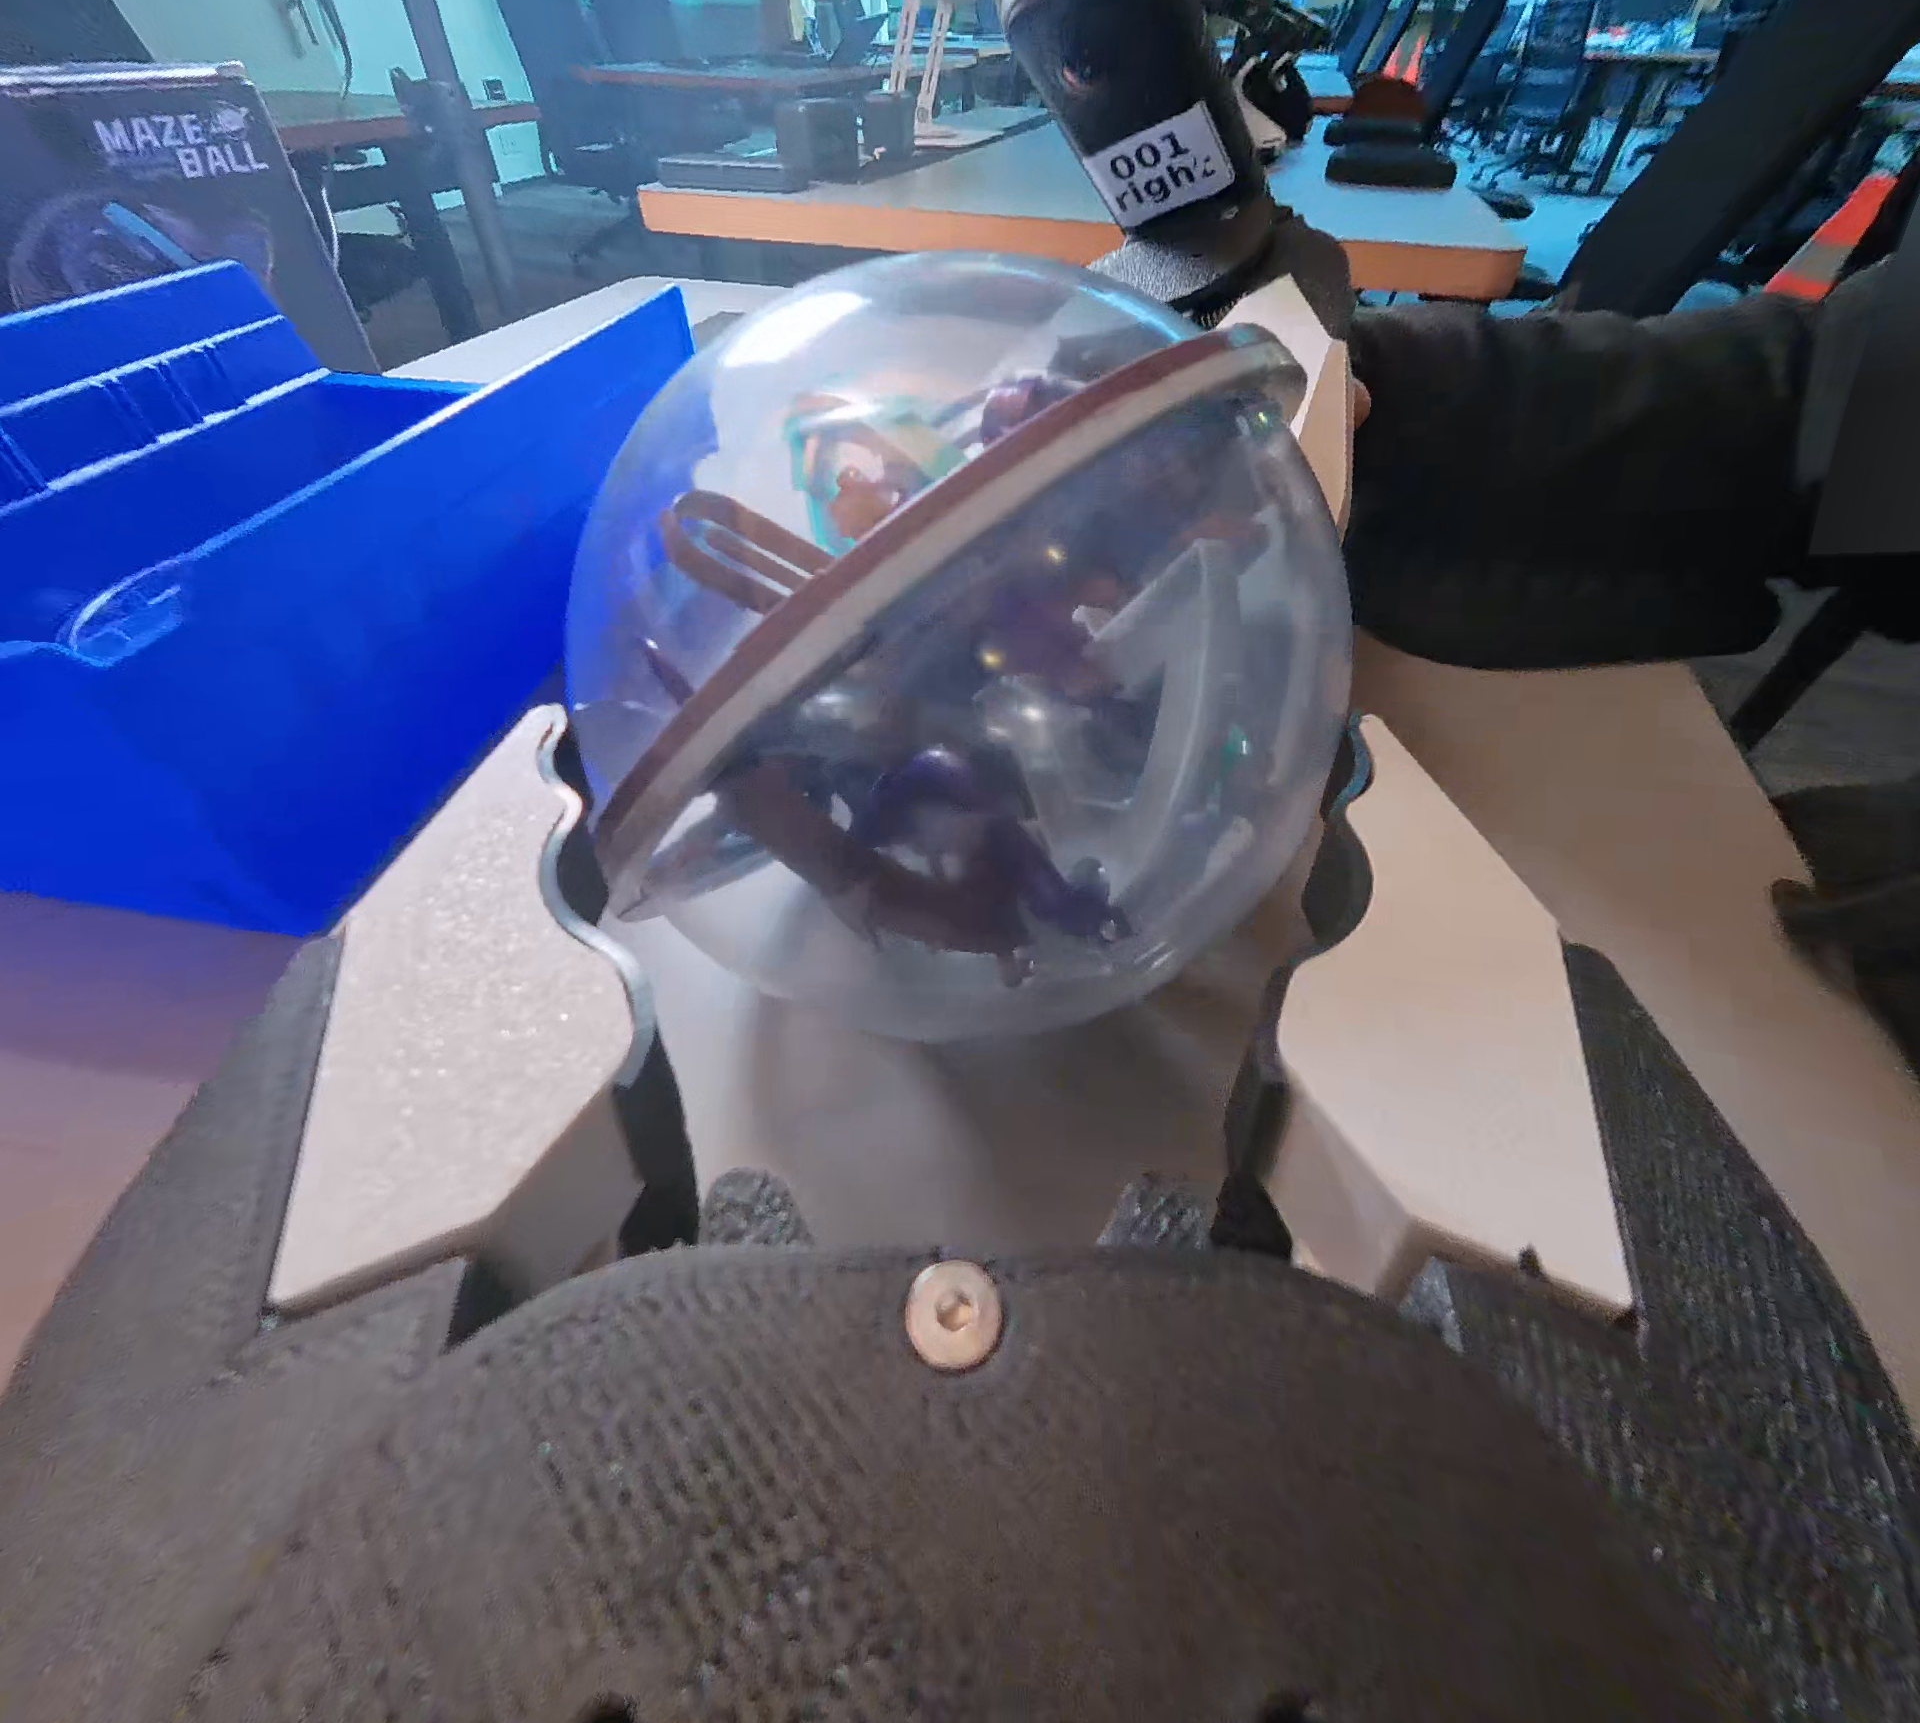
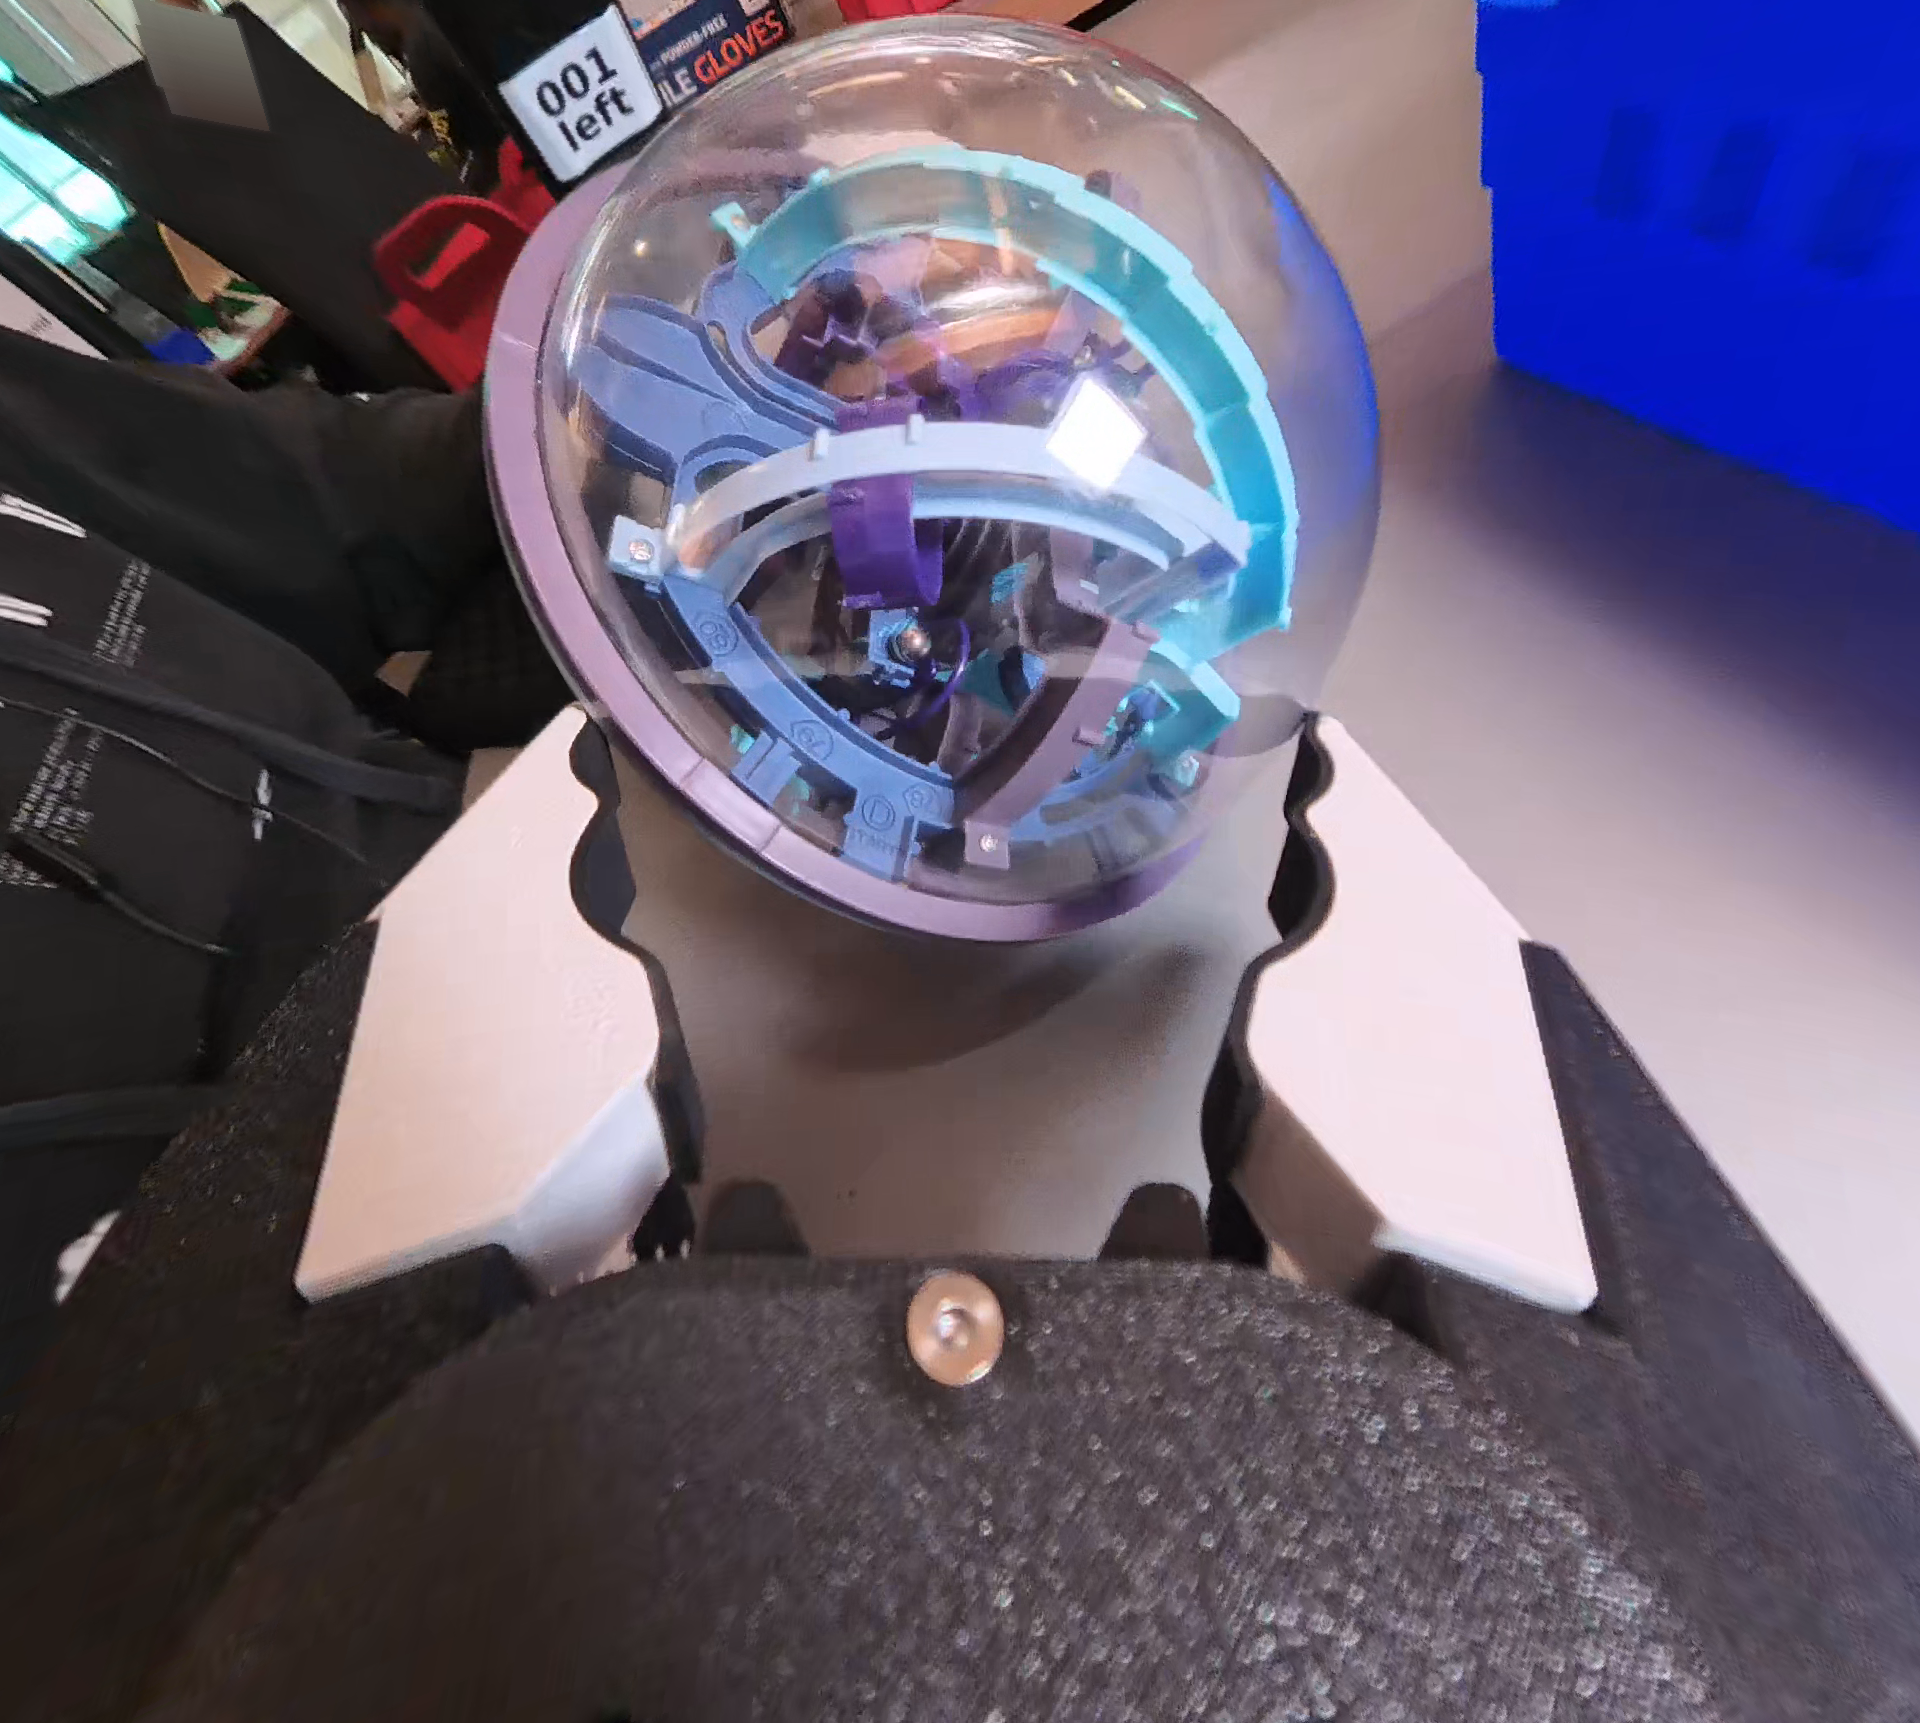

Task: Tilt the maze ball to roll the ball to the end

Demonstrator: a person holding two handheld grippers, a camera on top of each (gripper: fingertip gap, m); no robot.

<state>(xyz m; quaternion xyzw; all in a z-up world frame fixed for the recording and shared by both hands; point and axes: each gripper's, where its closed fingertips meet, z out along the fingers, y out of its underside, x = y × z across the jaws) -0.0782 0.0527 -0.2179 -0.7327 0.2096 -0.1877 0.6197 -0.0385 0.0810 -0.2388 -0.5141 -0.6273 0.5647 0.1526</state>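
Fingers (image 1: 566,826) of both grippers clamped the sphere (image 1: 956,645); overtilting could have dropped its ball (image 2: 912,643), at 6 o'clock, off-track.

Blue bin (image 1: 260,593) close beside the maze ball (image 1: 956,645); bare tabletop (image 2: 1507,738) elsewhere.

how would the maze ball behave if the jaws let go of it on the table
The maze ball is a smooth, round, clear shell, so it would probably roll freely across the flat table. The glossy plastic looks slippery and rigid. It seems mostly hollow inside, so likely light for its size.
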